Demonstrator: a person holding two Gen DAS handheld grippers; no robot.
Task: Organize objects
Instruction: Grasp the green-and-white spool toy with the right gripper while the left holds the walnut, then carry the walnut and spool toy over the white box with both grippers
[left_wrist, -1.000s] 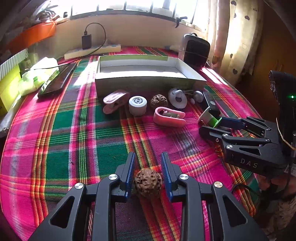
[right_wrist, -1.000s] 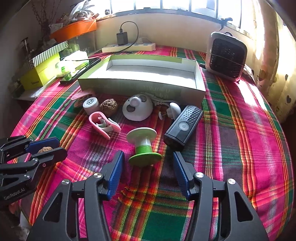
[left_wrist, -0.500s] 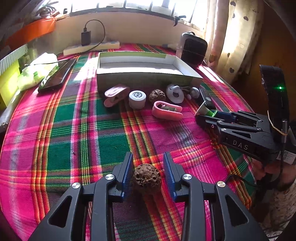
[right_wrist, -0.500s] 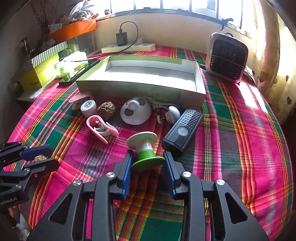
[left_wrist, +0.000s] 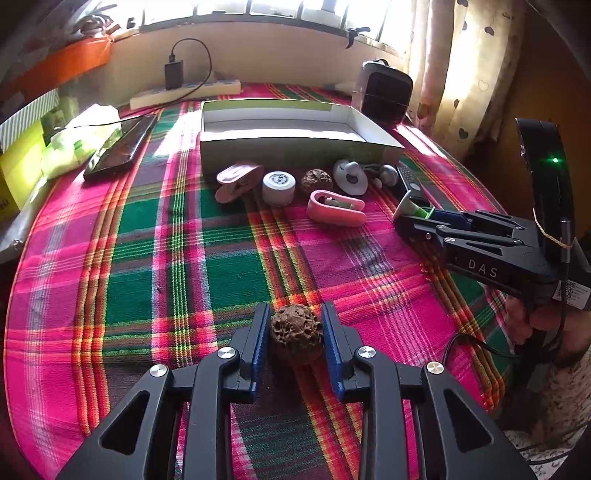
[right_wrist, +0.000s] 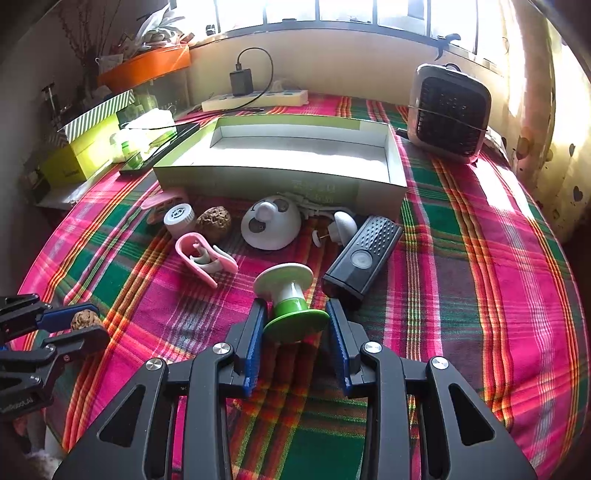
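Note:
A wrinkled brown walnut (left_wrist: 295, 334) sits on the plaid cloth between the blue pads of my left gripper (left_wrist: 295, 314). Its jaws are closing and both pads touch the nut. In the right wrist view the same gripper (right_wrist: 74, 325) shows at the far left with the walnut (right_wrist: 85, 319). My right gripper (right_wrist: 296, 314) is shut on the green base of a green-and-white spool (right_wrist: 291, 291), which leans away from me. From the left wrist view, the right gripper (left_wrist: 402, 216) holds the spool (left_wrist: 410, 206) low over the cloth. An open cardboard box (right_wrist: 280, 184) lies behind.
In front of the box lie a second walnut (right_wrist: 214, 223), a white cap (right_wrist: 180, 218), two pink clips (right_wrist: 201, 258), a white dome (right_wrist: 269, 225) and a black remote (right_wrist: 364, 258). A small fan heater (right_wrist: 448, 114) stands back right. A phone (left_wrist: 120, 147) lies at the left.
The left jaws widened a little, then closed onto the walnut. The right jaws went from wide open to closed on the spool's green base and have stayed there.

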